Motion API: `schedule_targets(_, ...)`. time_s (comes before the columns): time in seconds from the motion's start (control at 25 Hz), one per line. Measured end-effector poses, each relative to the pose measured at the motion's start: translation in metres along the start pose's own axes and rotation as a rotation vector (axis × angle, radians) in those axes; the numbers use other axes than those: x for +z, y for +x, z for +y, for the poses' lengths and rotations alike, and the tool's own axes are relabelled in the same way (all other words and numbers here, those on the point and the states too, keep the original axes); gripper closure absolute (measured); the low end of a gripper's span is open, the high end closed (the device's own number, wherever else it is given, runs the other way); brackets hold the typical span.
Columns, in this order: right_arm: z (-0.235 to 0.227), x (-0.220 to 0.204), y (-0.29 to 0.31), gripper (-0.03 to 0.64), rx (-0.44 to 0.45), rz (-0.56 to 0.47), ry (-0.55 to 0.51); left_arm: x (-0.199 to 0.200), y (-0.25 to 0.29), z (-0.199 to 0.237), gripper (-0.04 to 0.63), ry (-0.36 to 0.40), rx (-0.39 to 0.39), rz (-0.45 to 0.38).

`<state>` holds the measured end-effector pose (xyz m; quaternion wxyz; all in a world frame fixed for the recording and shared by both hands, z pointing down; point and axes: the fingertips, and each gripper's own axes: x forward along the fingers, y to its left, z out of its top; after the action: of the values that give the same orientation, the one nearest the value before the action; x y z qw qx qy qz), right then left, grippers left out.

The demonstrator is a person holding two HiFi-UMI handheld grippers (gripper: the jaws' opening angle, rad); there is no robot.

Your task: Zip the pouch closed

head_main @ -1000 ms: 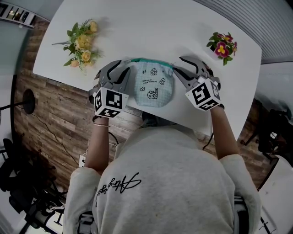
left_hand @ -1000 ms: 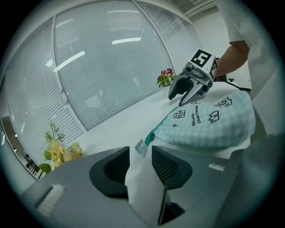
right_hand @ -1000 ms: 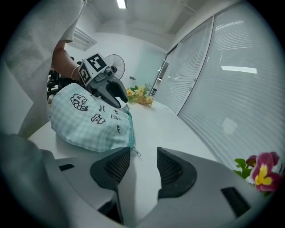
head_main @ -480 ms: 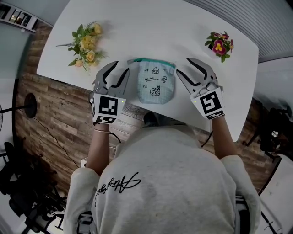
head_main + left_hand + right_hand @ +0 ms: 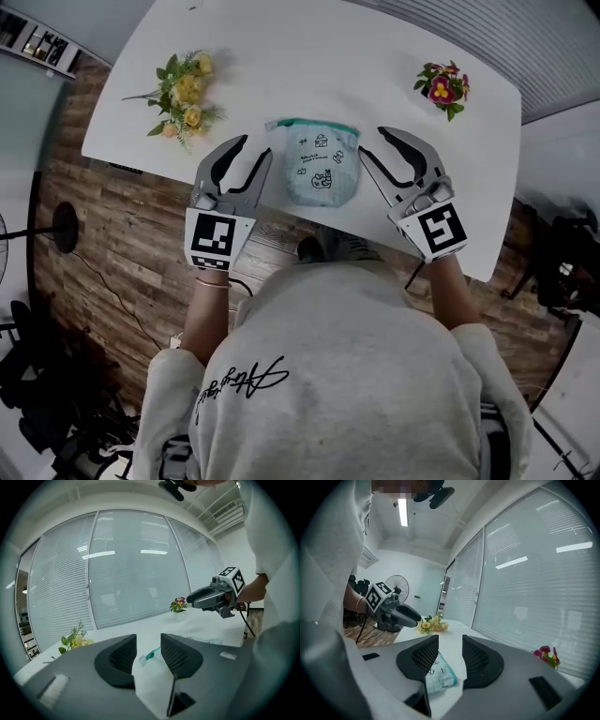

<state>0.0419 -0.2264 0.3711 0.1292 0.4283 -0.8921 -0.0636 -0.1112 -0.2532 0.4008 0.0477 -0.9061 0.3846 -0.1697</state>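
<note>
the pale blue fabric pouch with little cartoon prints (image 5: 322, 164) lies flat on the white desk (image 5: 309, 66), close to the desk's near edge. its teal zipper band (image 5: 312, 123) runs along its 12 o'clock side. my left tongs (image 5: 251, 150) hang at the pouch's 9 o'clock and my right tongs (image 5: 373, 142) at its 3 o'clock, both just beside it and touching nothing.

the left tongs stand parted and empty; along them i see only the teal end of the zipper with a small pale tab (image 5: 143, 658) lying on the desk beyond. the right tongs' jaws are closing, yet nothing sits between them, and the pouch shows lower down past the gap.

i judge the pouch light and limp (thin cloth, it would bunch and slide on this smooth top if i tugged one-handed). so i would pin one end of the teal band with one pair and pinch the slider tab with the other, pulling along the band and not upward. the tab is small and probably slick, so it wants a square bite. from here i cannot tell how far the zip is already drawn.

the yellow flower spray (image 5: 183, 94) at 10 o'clock and the pink potted flowers (image 5: 441, 89) at 2 o'clock sit well apart from it.
</note>
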Motion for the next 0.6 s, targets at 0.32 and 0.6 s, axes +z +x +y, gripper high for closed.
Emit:
schedule_targets(0.32, 0.025, 0.011, -0.013, 0.509, 0.024, -0.081, 0.237, 0.022, -0.025, -0.012, 0.483, -0.009, -0.023, -0.074)
schedule_targets(0.6, 0.041, 0.03, -0.019, 0.552, 0.024, -0.103, 0.188, 0.034, -0.044, -0.009, 0.537, -0.031, -0.019, -0.121)
